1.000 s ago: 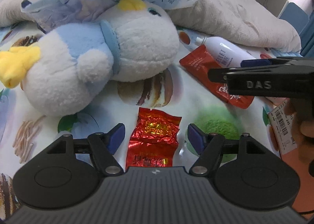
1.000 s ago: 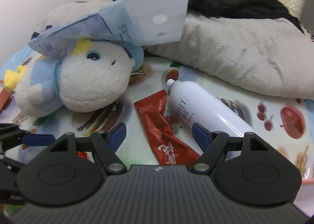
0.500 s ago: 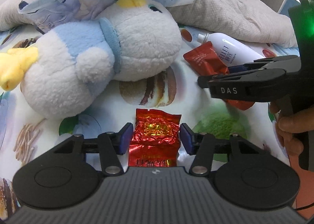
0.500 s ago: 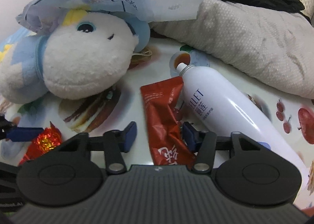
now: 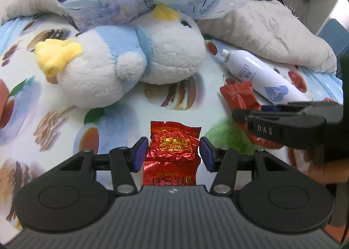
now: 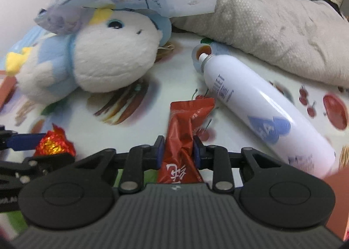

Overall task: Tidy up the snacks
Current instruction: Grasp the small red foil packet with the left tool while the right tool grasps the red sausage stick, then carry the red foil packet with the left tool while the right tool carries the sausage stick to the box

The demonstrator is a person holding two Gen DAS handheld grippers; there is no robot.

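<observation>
My left claw (image 5: 173,154) squeezed the shiny red packet (image 5: 173,150) between its fingers. My right claw (image 6: 177,150) pinched the long red packet (image 6: 183,137), with a white bottle (image 6: 259,109) to its right.

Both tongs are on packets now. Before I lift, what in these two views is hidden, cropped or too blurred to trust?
- Shiny red foil packet: near end hidden under the left tongs body, left wrist view; pad contact unclear.
- Dark red sachet: near end hidden under the right tongs, right wrist view.
- White spray bottle: base blurred, right wrist view.
- Plush toy: top covered by a pale blue bag.
</observation>
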